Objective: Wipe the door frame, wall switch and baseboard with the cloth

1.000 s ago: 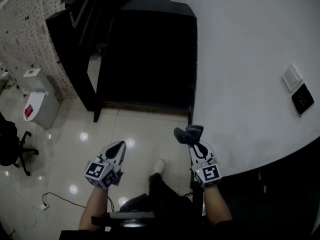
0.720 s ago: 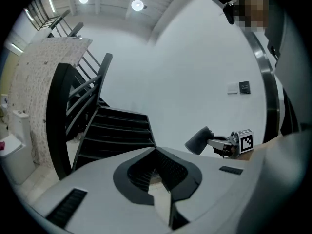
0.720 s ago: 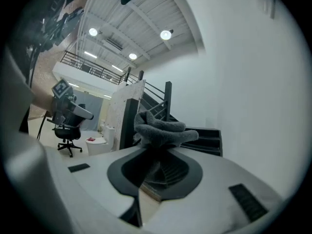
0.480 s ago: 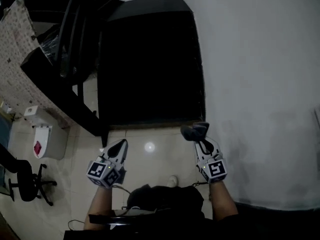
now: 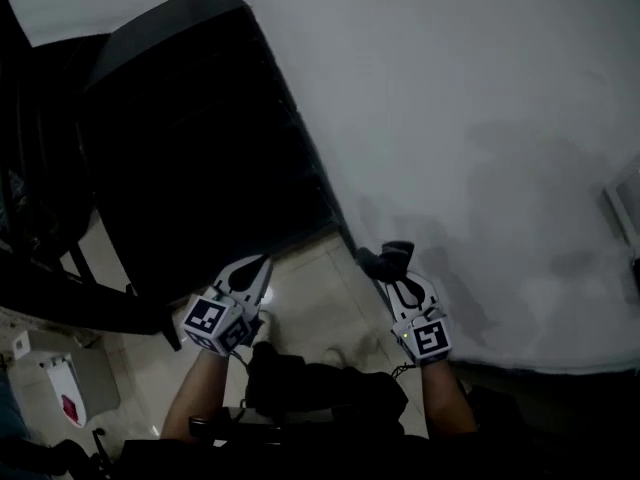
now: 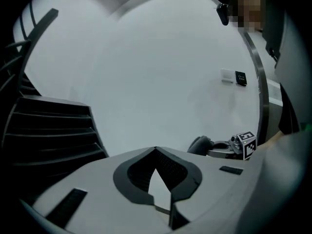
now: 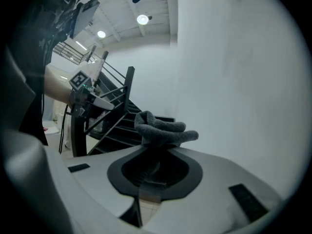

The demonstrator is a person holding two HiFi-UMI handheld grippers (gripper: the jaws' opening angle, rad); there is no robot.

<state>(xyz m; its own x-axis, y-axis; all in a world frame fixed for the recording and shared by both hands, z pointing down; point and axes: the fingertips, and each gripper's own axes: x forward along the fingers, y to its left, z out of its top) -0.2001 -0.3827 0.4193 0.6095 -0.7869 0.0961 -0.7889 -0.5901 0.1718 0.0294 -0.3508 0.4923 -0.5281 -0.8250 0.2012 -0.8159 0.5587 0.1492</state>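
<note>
A dark grey cloth (image 5: 386, 261) is bunched in my right gripper (image 5: 398, 280), which is shut on it close to the foot of the white wall (image 5: 470, 118). In the right gripper view the cloth (image 7: 164, 130) sticks up out of the jaws beside the wall. My left gripper (image 5: 258, 271) hangs over the floor at the left, shut and holding nothing. Its tips (image 6: 156, 151) meet in the left gripper view. A white wall switch (image 6: 227, 75) and a black panel (image 6: 241, 78) sit higher on the wall, and the switch (image 5: 624, 206) shows at the head view's right edge.
A black staircase (image 5: 190, 158) with railings fills the left and middle. Glossy floor tiles (image 5: 315, 293) lie between it and the wall. A white bin (image 5: 62, 393) stands at the lower left. A dark upright edge (image 6: 263, 106) runs down the wall's right side. The person's dark legs (image 5: 310, 383) are below.
The head view has swung right: the staircase slid left and the wall fills more of the picture. Both grippers keep their places and states, the right one still holding the cloth.
</note>
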